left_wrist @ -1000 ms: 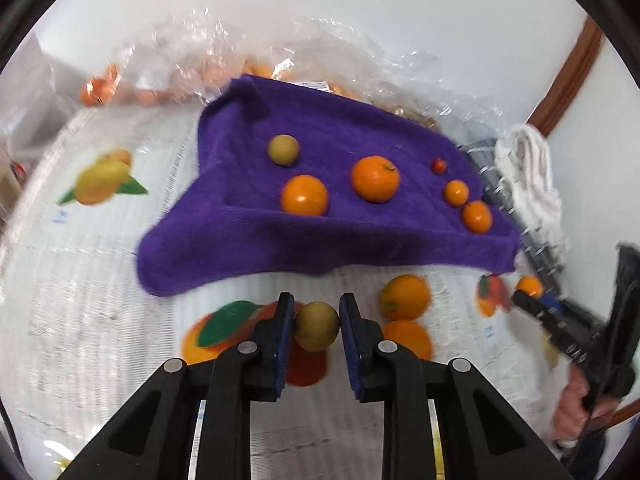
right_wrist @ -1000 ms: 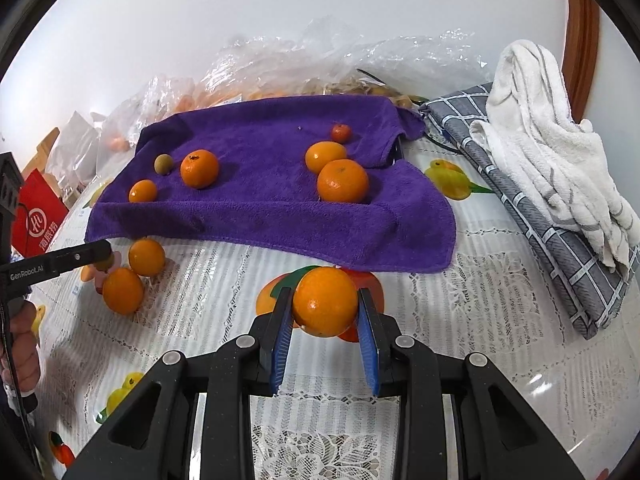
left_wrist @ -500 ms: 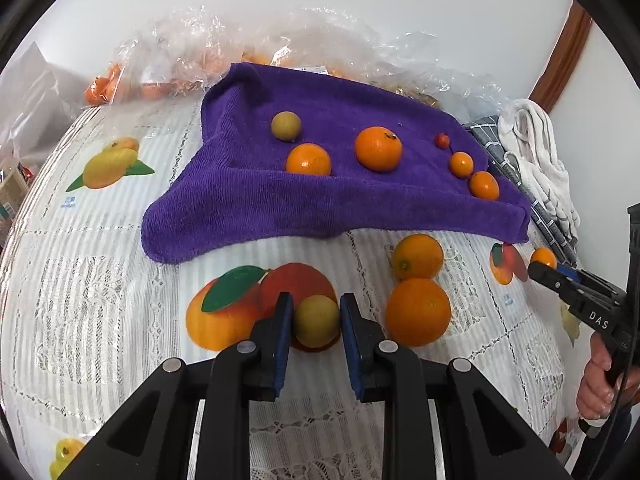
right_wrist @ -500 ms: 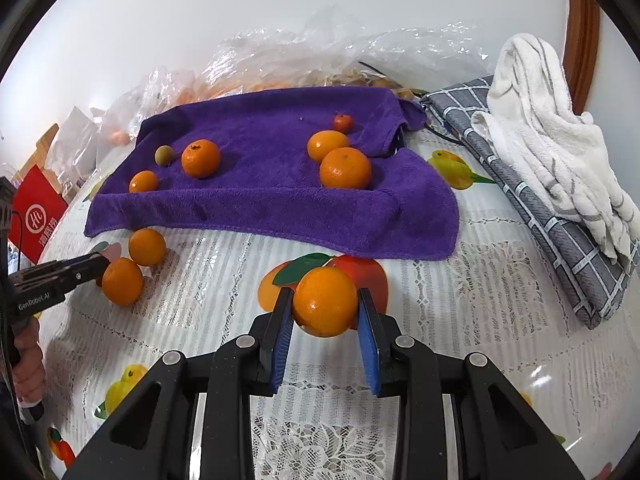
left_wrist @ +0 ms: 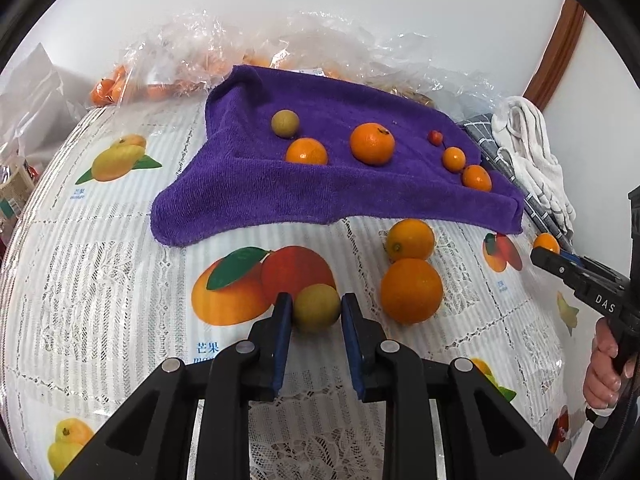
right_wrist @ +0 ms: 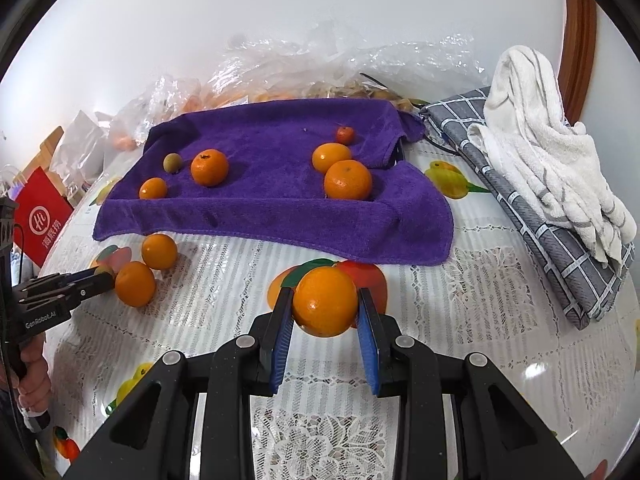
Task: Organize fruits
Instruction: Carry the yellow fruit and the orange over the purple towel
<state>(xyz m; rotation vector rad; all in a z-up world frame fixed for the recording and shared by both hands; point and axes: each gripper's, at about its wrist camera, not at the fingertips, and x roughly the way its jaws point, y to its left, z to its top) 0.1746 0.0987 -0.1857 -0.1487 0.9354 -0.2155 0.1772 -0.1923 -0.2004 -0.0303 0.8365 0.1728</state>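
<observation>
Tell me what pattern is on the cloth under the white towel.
The cloth is grey with a white grid check; the right wrist view shows it best, under the towel.

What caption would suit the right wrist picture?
Right tongs grip an orange above the fruit-print tablecloth, facing six fruits on a purple towel.

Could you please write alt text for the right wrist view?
The right tool grips an orange above a fruit-print tablecloth. Beyond lies a purple towel holding six fruits, with two loose oranges near the left tool.
</observation>
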